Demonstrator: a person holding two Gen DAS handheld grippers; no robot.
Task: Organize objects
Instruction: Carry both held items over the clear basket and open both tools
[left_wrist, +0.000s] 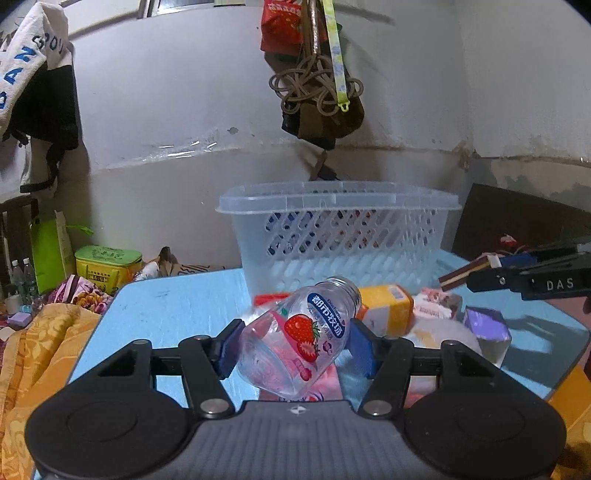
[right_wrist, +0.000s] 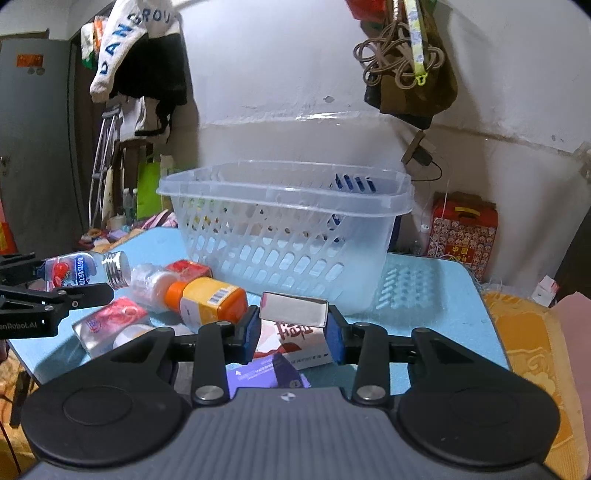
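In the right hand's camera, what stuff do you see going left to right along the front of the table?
Strawberry bottle in the left gripper → orange-capped bottle → small box in the right gripper.

The desk (right_wrist: 436, 314) is light blue. The basket (right_wrist: 288, 236) is clear white plastic with slotted walls. The bottle (left_wrist: 295, 339) is clear, its label blue and pink with red strawberries. Another bottle (right_wrist: 212, 304) is yellow-orange with an orange cap. The gripper pads (left_wrist: 360, 345) are dark blue.
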